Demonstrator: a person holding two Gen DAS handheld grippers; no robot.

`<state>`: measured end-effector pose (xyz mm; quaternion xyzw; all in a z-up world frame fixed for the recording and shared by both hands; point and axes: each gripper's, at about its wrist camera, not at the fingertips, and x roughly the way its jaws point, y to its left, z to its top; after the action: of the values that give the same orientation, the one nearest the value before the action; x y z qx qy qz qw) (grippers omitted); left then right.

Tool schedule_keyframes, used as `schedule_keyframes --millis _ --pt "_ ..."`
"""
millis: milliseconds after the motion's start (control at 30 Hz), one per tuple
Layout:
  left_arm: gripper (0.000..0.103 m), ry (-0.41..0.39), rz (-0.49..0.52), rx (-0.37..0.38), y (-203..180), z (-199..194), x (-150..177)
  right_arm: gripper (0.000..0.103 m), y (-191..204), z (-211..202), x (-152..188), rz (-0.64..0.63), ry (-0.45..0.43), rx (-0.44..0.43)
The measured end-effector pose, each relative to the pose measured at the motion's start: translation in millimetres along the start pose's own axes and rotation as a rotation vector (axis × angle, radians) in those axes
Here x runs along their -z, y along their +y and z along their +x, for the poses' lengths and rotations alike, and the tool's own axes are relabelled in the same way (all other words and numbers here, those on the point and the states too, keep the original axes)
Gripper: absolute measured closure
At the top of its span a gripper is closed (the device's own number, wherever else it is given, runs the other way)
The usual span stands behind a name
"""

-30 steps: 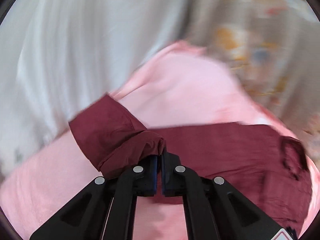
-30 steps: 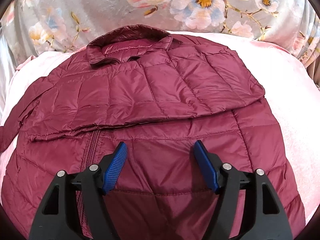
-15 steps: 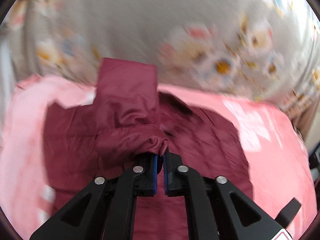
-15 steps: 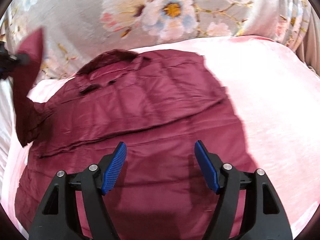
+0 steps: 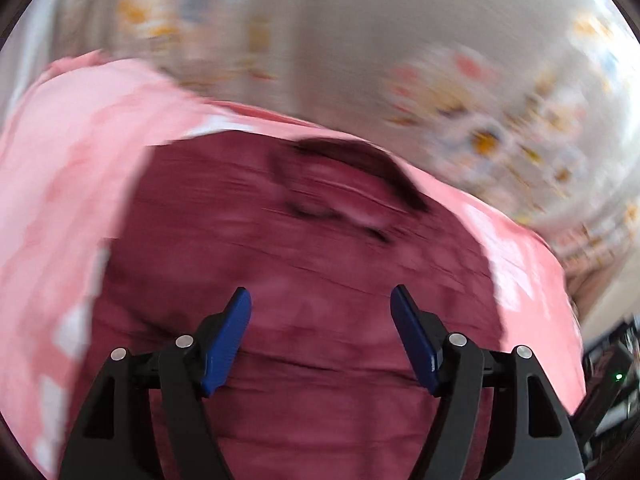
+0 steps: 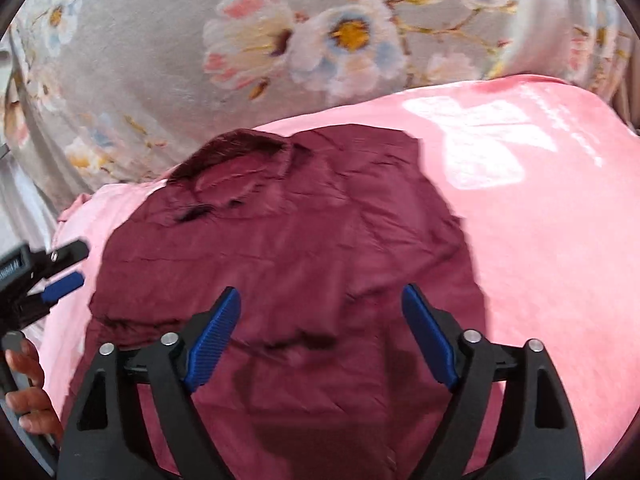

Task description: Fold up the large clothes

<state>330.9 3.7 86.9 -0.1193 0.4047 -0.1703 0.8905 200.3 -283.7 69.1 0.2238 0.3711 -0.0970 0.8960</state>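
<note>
A dark red quilted jacket (image 6: pixel 288 248) lies flat on a pink blanket (image 6: pixel 532 208), collar at the far end, both sleeves folded in over its body. In the blurred left wrist view the same jacket (image 5: pixel 312 256) fills the middle. My left gripper (image 5: pixel 320 300) hovers over the jacket, its jaws opening, nothing between them. It also shows at the left edge of the right wrist view as the left gripper (image 6: pixel 60 276), held by a hand (image 6: pixel 28 384). My right gripper (image 6: pixel 320 300) is above the jacket's lower half, jaws opening wider, empty.
A grey floral cover (image 6: pixel 320 40) rises behind the pink blanket. Pink blanket lies bare to the right of the jacket. Dark equipment with a green light (image 5: pixel 616 376) sits at the right edge of the left wrist view.
My left gripper carried the left sleeve across onto the jacket's body, then let go of it and opened. My right gripper lifted back a little and spread wider.
</note>
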Motion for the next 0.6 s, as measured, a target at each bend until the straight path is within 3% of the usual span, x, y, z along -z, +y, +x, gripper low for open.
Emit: schedule_keyframes --millis 67,167,200,233,300,333,400,600 --pt "0.033 0.01 -0.072 -0.053 43.6 -1.0 -6.9 0.02 -0.8 13.4 -3.6 0.025 0.021 0.018" --pt "0.033 0.042 -0.223 -0.06 105.3 -1.7 -6.7 0.02 -4.0 31.3 -4.3 0.054 0.058 0.047" --pt "0.033 0.049 -0.265 -0.06 120.3 -1.2 -5.6 0.027 -1.2 38.5 -3.1 0.039 0.079 0.04" --pt "0.033 0.059 -0.305 -0.054 135.1 0.2 -4.7 0.042 2.0 44.2 -1.1 0.015 0.106 0.045" --pt "0.033 0.079 -0.36 -0.035 151.3 4.6 -3.7 0.056 15.0 59.0 -0.1 -0.055 0.151 0.086" --pt "0.033 0.089 -0.386 -0.01 156.2 7.8 -4.4 0.075 20.8 61.4 -1.0 -0.084 0.152 0.1" --pt "0.033 0.103 -0.417 0.032 159.9 12.8 -7.0 0.095 33.2 55.3 -14.1 -0.126 0.121 0.102" --pt "0.033 0.125 -0.44 0.085 148.6 33.0 -18.3 0.099 61.4 0.9 -86.0 -0.182 -0.092 0.064"
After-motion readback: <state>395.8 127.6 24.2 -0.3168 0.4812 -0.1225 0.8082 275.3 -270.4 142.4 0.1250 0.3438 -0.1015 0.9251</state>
